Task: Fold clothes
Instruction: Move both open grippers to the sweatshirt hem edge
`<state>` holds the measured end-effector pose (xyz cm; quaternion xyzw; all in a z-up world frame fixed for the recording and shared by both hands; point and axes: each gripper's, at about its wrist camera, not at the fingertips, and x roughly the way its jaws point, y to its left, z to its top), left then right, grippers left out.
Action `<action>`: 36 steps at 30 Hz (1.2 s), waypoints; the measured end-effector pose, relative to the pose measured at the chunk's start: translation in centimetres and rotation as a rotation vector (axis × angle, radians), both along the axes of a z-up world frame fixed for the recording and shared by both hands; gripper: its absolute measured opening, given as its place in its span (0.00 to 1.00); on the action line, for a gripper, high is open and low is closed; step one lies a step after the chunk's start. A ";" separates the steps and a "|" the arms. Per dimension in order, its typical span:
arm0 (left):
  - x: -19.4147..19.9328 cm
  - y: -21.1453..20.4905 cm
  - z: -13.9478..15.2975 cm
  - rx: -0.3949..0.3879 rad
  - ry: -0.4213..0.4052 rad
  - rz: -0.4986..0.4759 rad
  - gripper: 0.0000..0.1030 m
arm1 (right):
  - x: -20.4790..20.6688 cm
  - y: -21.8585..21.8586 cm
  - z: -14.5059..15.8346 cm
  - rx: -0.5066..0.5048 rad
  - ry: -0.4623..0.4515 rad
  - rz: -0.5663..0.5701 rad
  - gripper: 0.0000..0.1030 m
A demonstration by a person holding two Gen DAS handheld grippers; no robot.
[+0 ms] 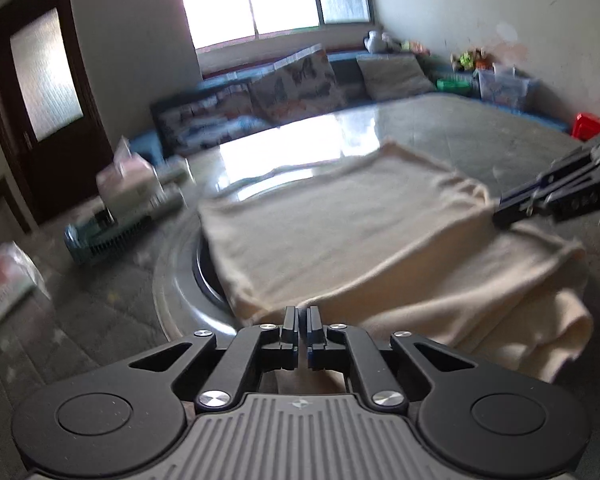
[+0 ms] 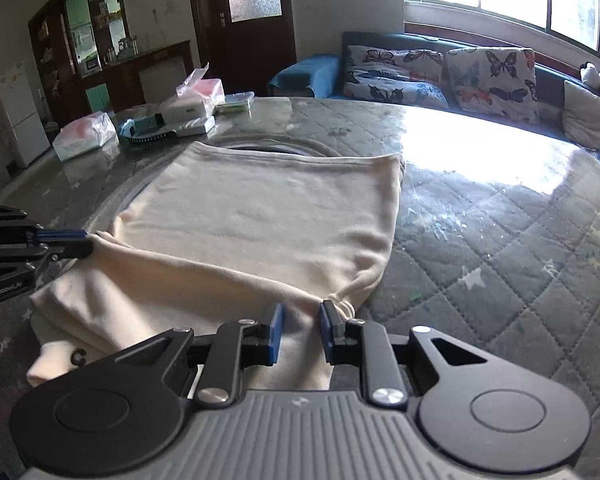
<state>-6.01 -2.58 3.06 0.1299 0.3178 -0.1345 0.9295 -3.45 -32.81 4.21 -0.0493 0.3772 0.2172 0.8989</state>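
Home living room: sofa [image 2: 440,64] with butterfly cushions [image 2: 492,76], wooden door [image 2: 252,12], fridge [image 2: 20,116], display cabinet [image 2: 88,28].

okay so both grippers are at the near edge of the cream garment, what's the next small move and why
Probably close the right gripper on the cloth fold between its fingers before lifting. Its jaws stand apart around a bunched ridge of the cream garment, while the left gripper looks already pinched shut on the other end of that edge. With both ends held, the edge could be carried over toward the far hem.
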 end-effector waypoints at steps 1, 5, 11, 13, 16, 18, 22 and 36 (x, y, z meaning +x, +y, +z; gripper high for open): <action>0.0 0.1 0.0 -0.004 0.008 0.005 0.11 | -0.2 0.1 0.2 -0.003 -0.006 0.008 0.19; -0.4 0.4 1.1 -0.035 -0.006 0.000 0.12 | -1.2 0.5 1.2 -0.015 -0.026 0.052 0.19; -1.4 -1.2 0.6 -0.051 0.017 -0.098 0.13 | -3.7 2.9 1.3 -0.013 -0.009 0.193 0.20; -1.6 -1.6 -0.1 -0.038 0.033 -0.120 0.15 | -4.5 3.9 0.8 -0.018 0.000 0.238 0.20; -1.9 -1.7 -0.8 -0.011 0.036 -0.130 0.17 | -5.3 5.1 0.1 -0.055 0.003 0.271 0.20; -2.1 -1.4 -0.5 -0.014 0.034 -0.129 0.17 | -5.3 5.5 0.0 -0.069 -0.002 0.276 0.20; -2.0 -0.8 0.2 -0.022 0.024 -0.118 0.22 | -3.6 5.2 0.9 -0.061 -0.028 0.243 0.20; 2.1 0.1 -0.6 -0.079 0.065 0.001 0.29 | 1.7 4.8 -0.3 -0.031 0.000 0.134 0.20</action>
